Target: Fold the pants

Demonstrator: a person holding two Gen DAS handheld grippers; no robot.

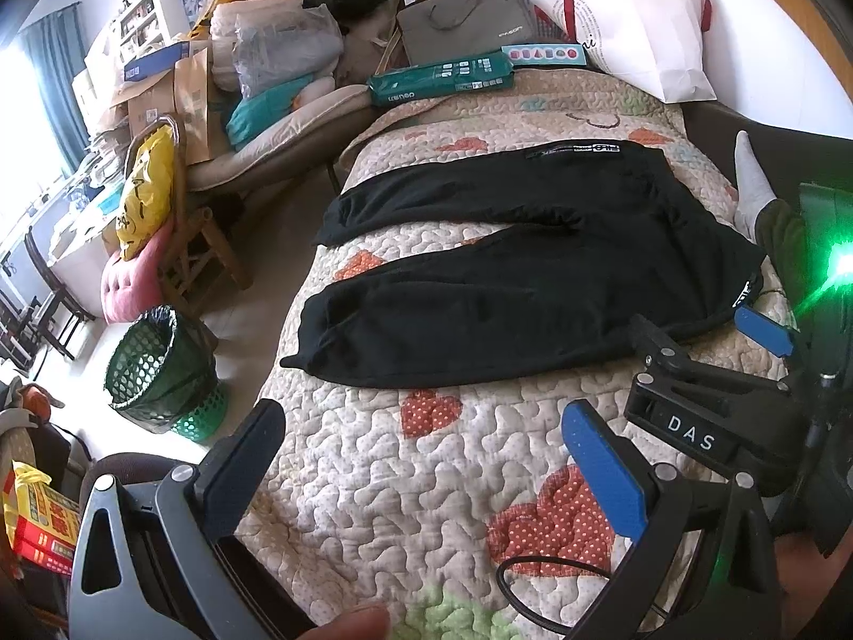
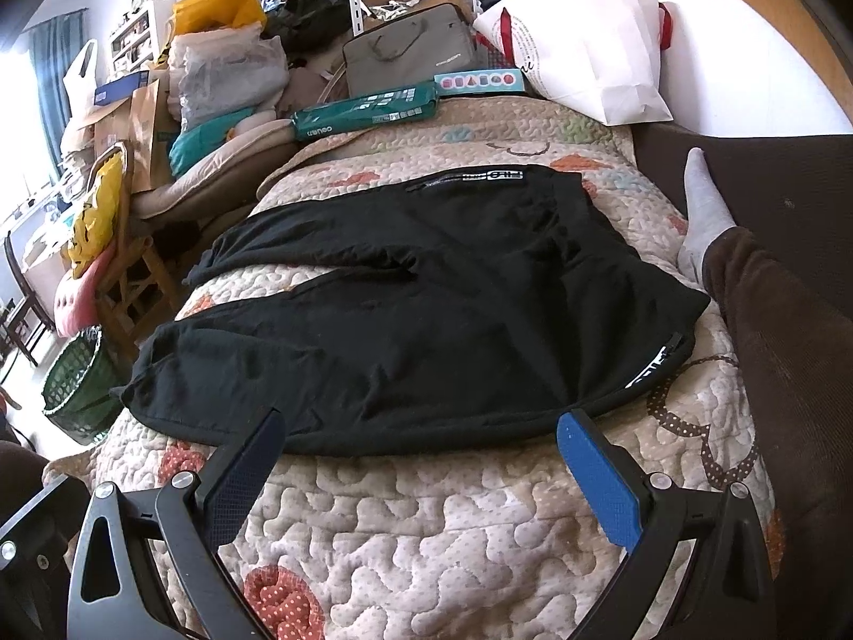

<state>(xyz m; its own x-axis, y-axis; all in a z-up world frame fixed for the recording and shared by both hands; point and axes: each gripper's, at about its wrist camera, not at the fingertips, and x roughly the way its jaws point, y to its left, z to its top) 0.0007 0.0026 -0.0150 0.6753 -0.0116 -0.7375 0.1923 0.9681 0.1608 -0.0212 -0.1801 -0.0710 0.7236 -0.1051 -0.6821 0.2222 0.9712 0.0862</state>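
Black pants lie spread flat on a quilted bedspread, waistband to the right, both legs running left and apart. They also show in the right wrist view. My left gripper is open and empty above the quilt, short of the near leg. My right gripper is open and empty, its fingertips just at the near edge of the pants. The right gripper also shows in the left wrist view beside the waistband corner.
A person's leg in a grey sock rests at the bed's right. A white bag, green box and grey laptop bag sit at the far end. A green basket and wooden chair stand left of the bed.
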